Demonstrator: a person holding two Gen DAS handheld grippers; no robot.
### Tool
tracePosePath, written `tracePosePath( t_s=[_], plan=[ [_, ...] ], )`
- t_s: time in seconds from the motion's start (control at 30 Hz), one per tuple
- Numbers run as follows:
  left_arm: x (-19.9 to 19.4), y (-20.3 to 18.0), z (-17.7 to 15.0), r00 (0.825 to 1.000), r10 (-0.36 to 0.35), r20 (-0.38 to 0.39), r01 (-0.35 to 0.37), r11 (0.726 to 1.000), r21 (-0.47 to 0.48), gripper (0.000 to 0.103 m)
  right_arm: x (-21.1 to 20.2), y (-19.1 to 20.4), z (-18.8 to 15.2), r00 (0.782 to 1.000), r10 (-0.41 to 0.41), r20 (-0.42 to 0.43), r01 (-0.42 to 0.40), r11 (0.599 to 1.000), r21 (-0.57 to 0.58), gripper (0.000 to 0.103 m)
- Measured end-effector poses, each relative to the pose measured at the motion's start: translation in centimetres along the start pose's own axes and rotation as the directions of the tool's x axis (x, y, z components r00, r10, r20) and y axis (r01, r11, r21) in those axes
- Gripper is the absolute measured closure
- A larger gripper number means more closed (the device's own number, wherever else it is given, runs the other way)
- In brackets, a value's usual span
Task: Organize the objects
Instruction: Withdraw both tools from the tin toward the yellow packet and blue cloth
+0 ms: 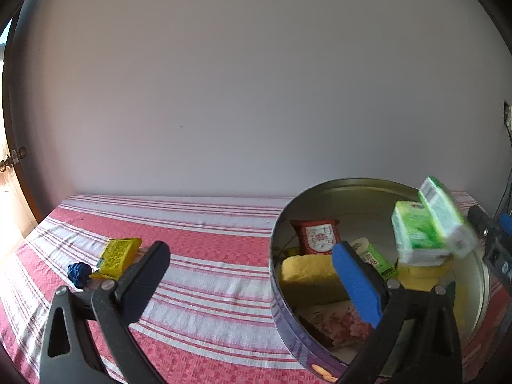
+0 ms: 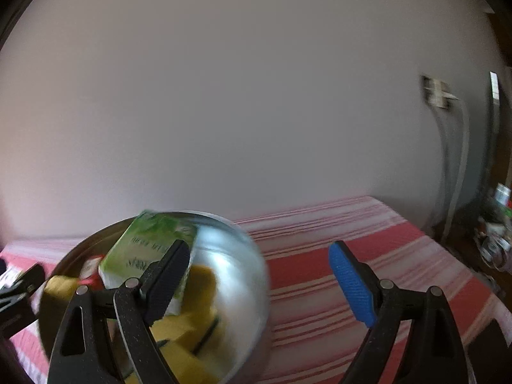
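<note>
Round tin [image 1: 352, 188]: shiny metal inside. Tablecloth [image 1: 208, 249]: woven cloth, matt. Green carton [image 1: 428, 227]: glossy printed card. Gripper fingers [image 1: 355, 281]: ribbed matt plastic pads fitted.

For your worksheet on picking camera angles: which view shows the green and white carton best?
Left wrist view: the green and white carton shows whole above the round metal tin. Right wrist view blurs it, partly behind a finger.

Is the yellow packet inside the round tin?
No, the yellow packet lies on the striped cloth outside the round tin, beside a small blue thing.
</note>
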State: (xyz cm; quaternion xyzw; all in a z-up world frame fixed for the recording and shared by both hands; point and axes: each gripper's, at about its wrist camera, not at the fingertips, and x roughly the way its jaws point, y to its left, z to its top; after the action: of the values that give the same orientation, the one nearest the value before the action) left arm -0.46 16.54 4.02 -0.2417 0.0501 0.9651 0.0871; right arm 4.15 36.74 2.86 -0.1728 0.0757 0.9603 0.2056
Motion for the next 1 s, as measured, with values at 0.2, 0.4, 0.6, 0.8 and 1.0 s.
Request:
tracePosePath(
  t_s=[0.2,0.4,0.6,0.8,1.0],
  plan=[
    [-0.2,0.2,0.2,1.000,0.003,0.002,-0.003,1.000,-0.007,0.001,-0.9,1.1,-0.3,0.991,0.133,0.021,-0.132,0.991,-0.026,0.012],
    [-0.3,1.0,-0.1,1.000,0.014,0.005,-0.014,1.000,-0.006,0.001,-2.9,0.8,-0.4,0.985,0.131,0.111,-0.132,0.991,0.005,0.012],
    [-0.8,2.2,-0.6,0.998,0.046,0.043,-0.046,0.999,0.008,0.001,-4.3,1.3,-0.3,0.980,0.105,0.171,-0.110,0.994,0.021,0.011],
    [-1.2,3.9,-1.2,0.995,0.069,0.073,-0.070,0.998,0.012,0.001,-5.4,2.6,-0.5,0.976,0.064,0.210,-0.067,0.998,0.004,0.011],
    [-1.2,6.1,-1.7,0.991,0.098,0.090,-0.100,0.995,0.021,0.001,-5.9,4.0,-0.9,0.978,0.044,0.203,-0.049,0.999,0.019,0.011]
  ],
)
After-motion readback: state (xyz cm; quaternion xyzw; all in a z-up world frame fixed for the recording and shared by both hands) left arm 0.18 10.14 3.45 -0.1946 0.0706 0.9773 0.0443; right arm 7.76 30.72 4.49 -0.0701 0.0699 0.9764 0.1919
